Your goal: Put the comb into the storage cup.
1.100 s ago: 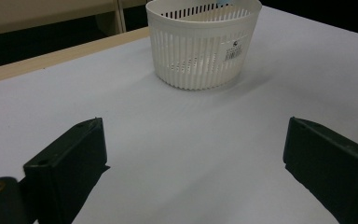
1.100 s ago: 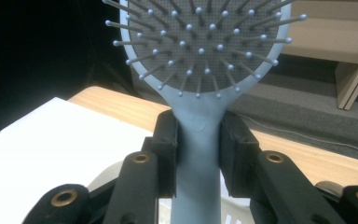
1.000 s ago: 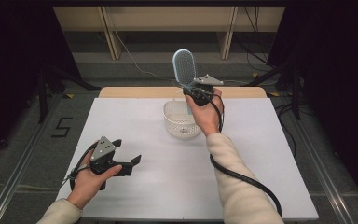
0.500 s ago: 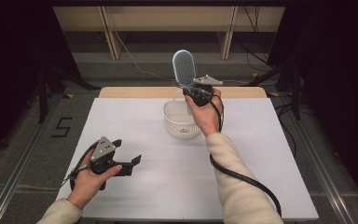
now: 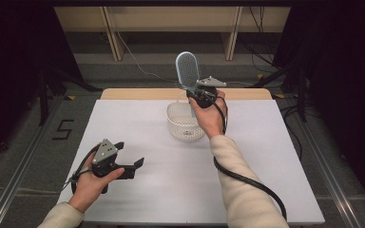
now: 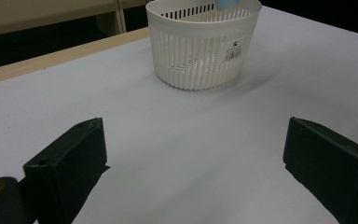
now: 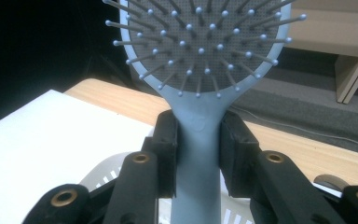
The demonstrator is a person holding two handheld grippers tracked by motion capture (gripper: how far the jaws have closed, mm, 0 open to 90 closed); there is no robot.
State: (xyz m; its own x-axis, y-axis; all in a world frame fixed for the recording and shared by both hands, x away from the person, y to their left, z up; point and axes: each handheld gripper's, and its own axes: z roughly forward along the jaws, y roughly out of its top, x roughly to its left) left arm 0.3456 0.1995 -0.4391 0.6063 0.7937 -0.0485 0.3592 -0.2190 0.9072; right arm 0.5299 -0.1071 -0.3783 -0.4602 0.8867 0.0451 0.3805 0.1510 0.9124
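No movement is seen since the earlier frame. Brush point(image 7: 200, 140) handle is clamped upright by right gripper point(image 7: 198, 154) above basket point(image 5: 183, 124); left gripper point(image 6: 196, 163) jaws are spread wide, empty.

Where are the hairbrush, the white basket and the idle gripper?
hairbrush point(image 7: 200, 46), right gripper view, on its bristle pad.
white basket point(image 6: 200, 56), left gripper view, on its slatted side wall.
left gripper point(image 5: 128, 159), high view, midway between its open jaws.

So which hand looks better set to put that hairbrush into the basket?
The right. Its fingers already clamp the blue hairbrush by the handle, upright, directly above the white basket. The left gripper rests open and empty, nearer the table's front edge, apart from the basket.
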